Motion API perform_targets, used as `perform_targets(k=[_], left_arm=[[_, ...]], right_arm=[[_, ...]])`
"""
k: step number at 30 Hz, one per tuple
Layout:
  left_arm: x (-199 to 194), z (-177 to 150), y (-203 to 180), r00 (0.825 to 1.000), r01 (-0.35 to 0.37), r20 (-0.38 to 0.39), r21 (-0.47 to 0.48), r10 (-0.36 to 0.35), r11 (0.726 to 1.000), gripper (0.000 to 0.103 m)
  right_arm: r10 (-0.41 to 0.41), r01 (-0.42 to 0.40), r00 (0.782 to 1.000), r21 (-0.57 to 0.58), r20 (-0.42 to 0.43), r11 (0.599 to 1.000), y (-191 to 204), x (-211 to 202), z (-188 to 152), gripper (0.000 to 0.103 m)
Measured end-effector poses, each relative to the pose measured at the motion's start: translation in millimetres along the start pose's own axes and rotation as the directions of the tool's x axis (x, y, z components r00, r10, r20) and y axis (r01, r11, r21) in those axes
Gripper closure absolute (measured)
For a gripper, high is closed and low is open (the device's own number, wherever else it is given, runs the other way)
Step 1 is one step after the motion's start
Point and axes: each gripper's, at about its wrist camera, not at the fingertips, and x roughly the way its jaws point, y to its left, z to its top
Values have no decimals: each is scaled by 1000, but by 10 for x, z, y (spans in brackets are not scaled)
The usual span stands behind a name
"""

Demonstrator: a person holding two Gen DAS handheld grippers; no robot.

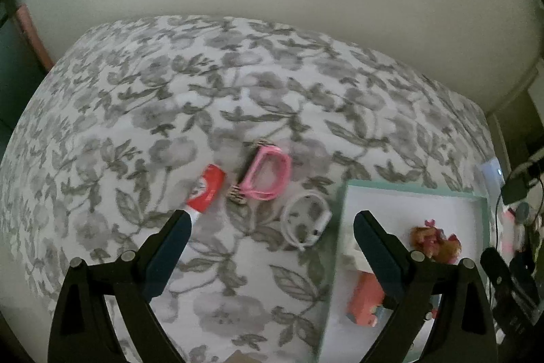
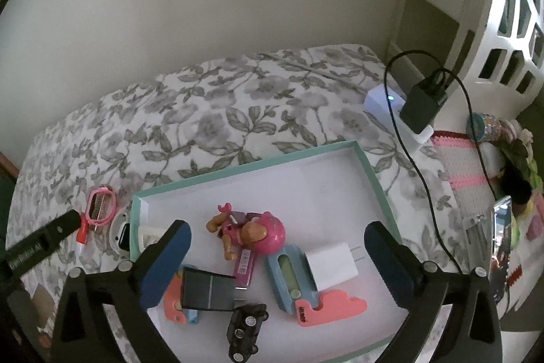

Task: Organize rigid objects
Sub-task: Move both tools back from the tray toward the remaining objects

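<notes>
Your tray [image 2: 374,179] lay on the bed [image 2: 238,111]; the figurine [image 2: 244,233], charger [image 2: 331,264] and toy car [image 2: 246,330] sat inside, the watch [image 1: 307,220] left of it.

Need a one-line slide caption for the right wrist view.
Open right hand-held gripper above a teal-rimmed tray holding a pink toy figure, white charger and black toy car.
</notes>
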Motion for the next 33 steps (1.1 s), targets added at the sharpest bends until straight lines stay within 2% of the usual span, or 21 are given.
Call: perform_targets(k=[3,7,13,18,27,33], left_arm=[[-3,33,194,999,-39,-2,-33,39,999,7],[-18,70,496,996,-86,-2,-91,87,992,6],[-59,87,946,993,-119,-3,-172,120,978,6],[-97,96,1242,990,-140,-2,-230,144,963,6],[-51,108,1561,994,-103,-11,-301,105,948,6],[78,128,1589,998,-65,-45,-296,55,953,6]], right_arm=[[20,-20,1000,-28,-3,999,130,17,-20,0],[89,-90,996,-81,-9,993,381,17,-74,0],[149,-149,989,-188,-11,971,853,-16,-177,0],[190,-188,982,-231,-15,955,1127,-22,-232,0],[277,-283,959,-238,-60,929,1467,143,-267,0],[262,-275,961,-259,-84,926,1572,289,-303,0]])
